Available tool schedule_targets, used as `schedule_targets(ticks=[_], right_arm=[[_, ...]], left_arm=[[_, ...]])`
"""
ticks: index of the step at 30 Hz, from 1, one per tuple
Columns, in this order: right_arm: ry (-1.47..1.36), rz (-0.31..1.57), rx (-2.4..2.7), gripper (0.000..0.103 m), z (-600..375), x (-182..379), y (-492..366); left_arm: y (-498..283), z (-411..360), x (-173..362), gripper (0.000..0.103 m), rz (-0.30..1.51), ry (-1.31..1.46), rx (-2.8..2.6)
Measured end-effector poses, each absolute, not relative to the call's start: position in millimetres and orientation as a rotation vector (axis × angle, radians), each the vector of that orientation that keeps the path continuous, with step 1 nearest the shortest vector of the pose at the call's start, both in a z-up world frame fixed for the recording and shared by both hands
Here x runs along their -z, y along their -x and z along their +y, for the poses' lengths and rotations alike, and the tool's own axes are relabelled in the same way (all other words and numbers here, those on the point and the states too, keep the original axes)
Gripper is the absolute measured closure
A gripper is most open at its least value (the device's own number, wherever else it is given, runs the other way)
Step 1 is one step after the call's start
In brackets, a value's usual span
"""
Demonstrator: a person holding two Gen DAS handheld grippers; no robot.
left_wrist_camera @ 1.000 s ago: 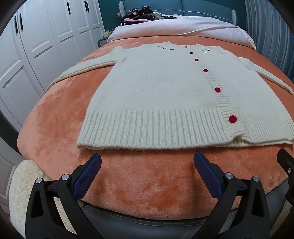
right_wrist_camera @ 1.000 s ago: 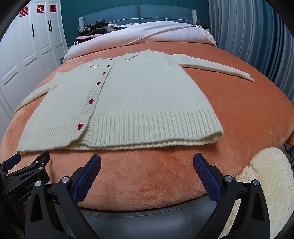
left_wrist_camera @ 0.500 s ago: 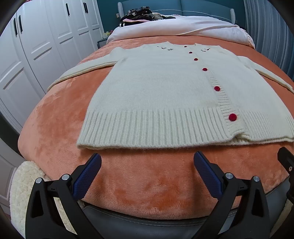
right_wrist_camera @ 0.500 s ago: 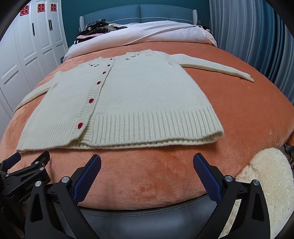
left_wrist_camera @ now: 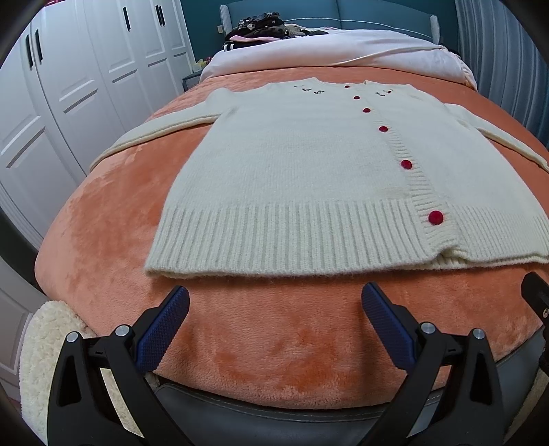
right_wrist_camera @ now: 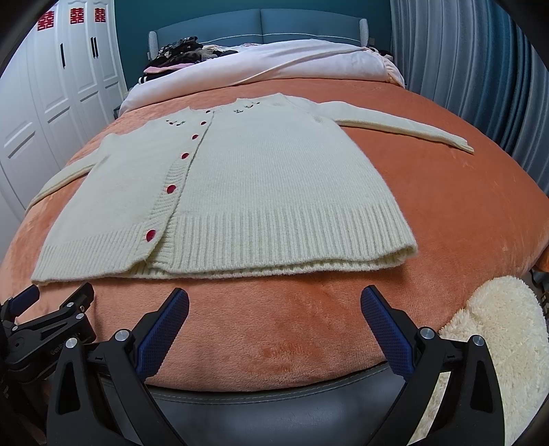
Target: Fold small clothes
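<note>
Both grippers, left (left_wrist_camera: pixel 274 308) and right (right_wrist_camera: pixel 274 308), slightly nearer one cream cardigan (left_wrist_camera: pixel 308 178) with six red buttons (left_wrist_camera: pixel 435 217), jaws spread

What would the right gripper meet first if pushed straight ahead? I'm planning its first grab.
Most likely the ribbed hem of the cream cardigan, just past a bare strip of orange blanket. The right gripper is open; its height above the blanket is unclear.

White wardrobes (left_wrist_camera: pixel 85 85), teal wall (right_wrist_camera: pixel 192 20), grey curtains (right_wrist_camera: pixel 480 68)
</note>
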State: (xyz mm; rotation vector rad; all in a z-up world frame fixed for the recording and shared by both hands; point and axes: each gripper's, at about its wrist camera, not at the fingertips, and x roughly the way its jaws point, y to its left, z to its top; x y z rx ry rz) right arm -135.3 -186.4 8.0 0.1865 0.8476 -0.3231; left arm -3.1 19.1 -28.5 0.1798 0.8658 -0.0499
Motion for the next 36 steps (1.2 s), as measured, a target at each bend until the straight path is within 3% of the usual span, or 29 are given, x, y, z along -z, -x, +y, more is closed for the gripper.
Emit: schedule_targets(ticks=[27, 32, 36], right_arm=[[-0.235, 0.853, 0.290, 0.005, -193, -8, 134], [-0.442, 0.784, 0.280, 0.005, -265, -29, 120], [-0.652, 0.708, 0.475, 0.005, -391, -42, 97]], left_arm=[[4, 19, 24, 0.005, 0.857, -0.172, 0.051], [-8, 29, -4, 0.005, 0.804, -0.109, 0.070], [-34, 37, -19, 0.005, 0.806, -0.040, 0.064]])
